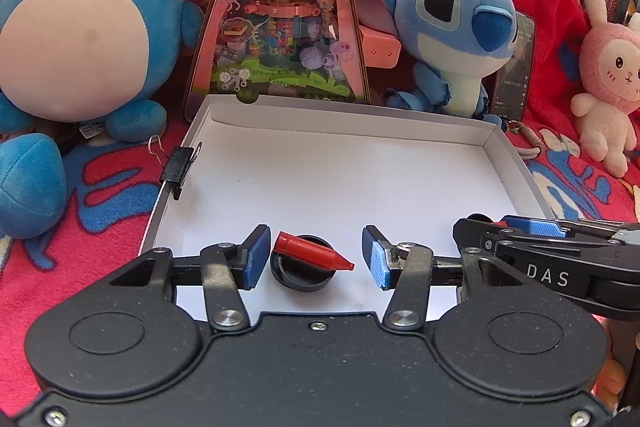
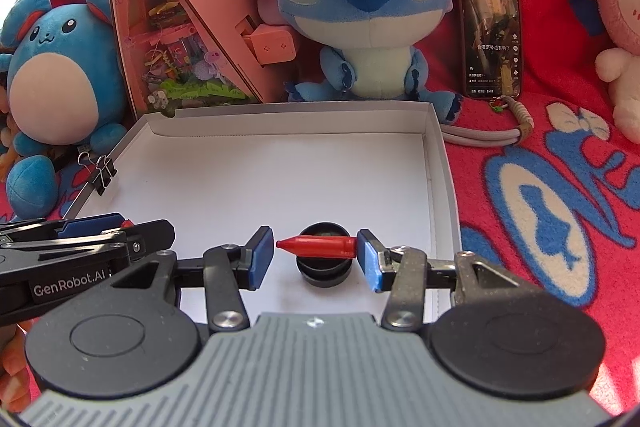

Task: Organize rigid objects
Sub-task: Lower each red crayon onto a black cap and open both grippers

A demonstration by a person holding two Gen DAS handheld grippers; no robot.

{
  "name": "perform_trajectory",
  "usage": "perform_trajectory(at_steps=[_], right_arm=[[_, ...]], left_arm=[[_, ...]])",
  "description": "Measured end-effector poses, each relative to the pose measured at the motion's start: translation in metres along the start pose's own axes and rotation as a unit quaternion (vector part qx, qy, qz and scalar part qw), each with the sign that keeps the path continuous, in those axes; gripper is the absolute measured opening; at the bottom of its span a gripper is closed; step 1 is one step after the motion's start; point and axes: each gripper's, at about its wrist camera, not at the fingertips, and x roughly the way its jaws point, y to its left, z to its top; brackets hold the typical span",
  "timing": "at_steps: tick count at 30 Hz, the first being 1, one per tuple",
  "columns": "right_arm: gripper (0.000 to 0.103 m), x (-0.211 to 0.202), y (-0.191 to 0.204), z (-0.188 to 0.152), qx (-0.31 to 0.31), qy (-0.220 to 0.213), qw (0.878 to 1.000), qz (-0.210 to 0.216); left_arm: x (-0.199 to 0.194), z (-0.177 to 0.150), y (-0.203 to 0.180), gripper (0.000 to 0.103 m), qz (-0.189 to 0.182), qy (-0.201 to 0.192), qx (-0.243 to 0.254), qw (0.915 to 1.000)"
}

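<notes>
Left wrist: both fingers [image 1: 315, 257] apart, gripping nothing; red cone [image 1: 310, 251] on black cap [image 1: 298, 277], binder clip [image 1: 180, 163] nr.

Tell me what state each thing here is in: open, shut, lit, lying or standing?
White box: open, lidless.
Red cone-tipped piece: lying across the black round cap.
Binder clip: clamped on the box's left wall.
Phone: screen lit, propped upright.
Left gripper: open.
Right gripper: open.

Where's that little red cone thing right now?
In both views the red cone lies on its side across a black cap at the near end of the white box, between open jaws.
</notes>
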Motion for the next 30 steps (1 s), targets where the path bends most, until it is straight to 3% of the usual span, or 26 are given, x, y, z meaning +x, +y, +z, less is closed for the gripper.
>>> perform_trajectory(at_steps=[13, 30], right_arm=[[0.068, -0.01, 0.001, -0.001, 0.0, -0.008, 1.0, -0.002], [0.078, -0.034, -0.007, -0.012, -0.004, -0.027, 1.0, 0.0]], left_arm=[[-0.014, -0.002, -0.002, 0.066, 0.008, -0.016, 0.017, 0.9997], [-0.048, -0.017, -0.006, 0.077, 0.004, -0.037, 0.045, 0.9983]])
